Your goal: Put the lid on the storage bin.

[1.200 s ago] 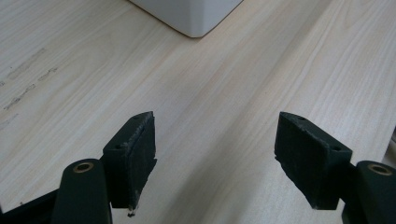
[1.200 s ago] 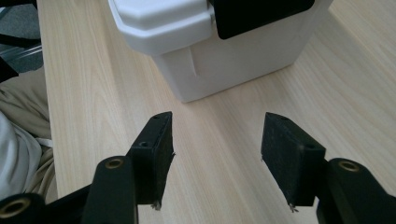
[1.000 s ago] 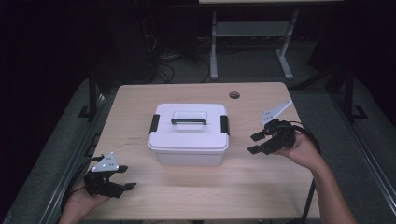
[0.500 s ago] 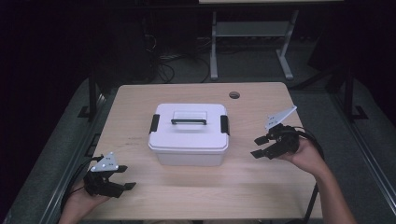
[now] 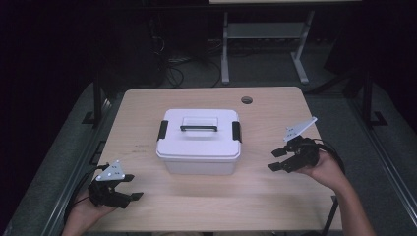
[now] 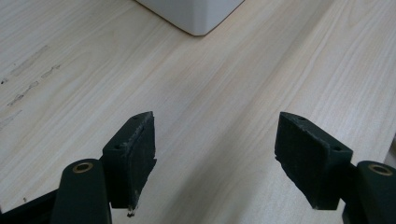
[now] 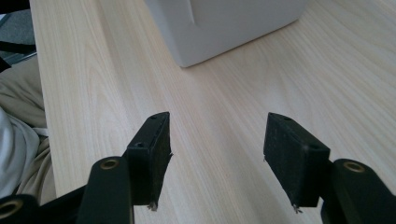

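We see a white plastic storage box (image 5: 199, 142) standing upright near the middle of the wooden table (image 5: 275, 206). Its lid (image 5: 199, 132) is on and sits flat. A black latch (image 5: 162, 130) clamps each short end, and a dark carry handle (image 5: 198, 128) lies folded down across the top, beside a shallow rectangular recess. The box has rounded corners and pale sides that narrow slightly toward the base. In our left gripper view, one lower corner of the box (image 6: 196, 16) rests on the wood.
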{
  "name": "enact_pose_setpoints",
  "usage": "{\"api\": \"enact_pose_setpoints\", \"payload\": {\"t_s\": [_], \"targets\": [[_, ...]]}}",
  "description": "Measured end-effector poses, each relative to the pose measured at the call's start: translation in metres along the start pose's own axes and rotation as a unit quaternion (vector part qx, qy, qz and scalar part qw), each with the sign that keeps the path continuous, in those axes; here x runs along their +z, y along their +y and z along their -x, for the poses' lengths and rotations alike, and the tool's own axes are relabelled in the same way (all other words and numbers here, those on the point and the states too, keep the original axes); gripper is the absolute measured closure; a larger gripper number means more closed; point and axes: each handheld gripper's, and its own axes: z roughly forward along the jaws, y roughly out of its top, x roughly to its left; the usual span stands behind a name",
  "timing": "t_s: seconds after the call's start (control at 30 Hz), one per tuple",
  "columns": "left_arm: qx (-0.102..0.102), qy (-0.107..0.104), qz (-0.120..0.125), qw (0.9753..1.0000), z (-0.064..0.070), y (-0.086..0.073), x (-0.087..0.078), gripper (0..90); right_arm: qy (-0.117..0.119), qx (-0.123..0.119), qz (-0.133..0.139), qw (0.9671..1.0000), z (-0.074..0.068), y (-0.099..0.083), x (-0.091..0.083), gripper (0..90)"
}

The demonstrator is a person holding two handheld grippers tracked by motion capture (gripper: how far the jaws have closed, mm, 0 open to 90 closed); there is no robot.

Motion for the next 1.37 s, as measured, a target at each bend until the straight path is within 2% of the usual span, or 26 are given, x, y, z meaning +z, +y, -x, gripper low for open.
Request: {"api": "enact_pose_setpoints", "payload": {"t_s": [1.37], "targets": [[0.001,0.006,-0.002,1.0000,0.002,0.000,-0.001,28.2,0.002,0.018,0.009,0.9998,-0.012,-0.041,0.003,37.2]]}}
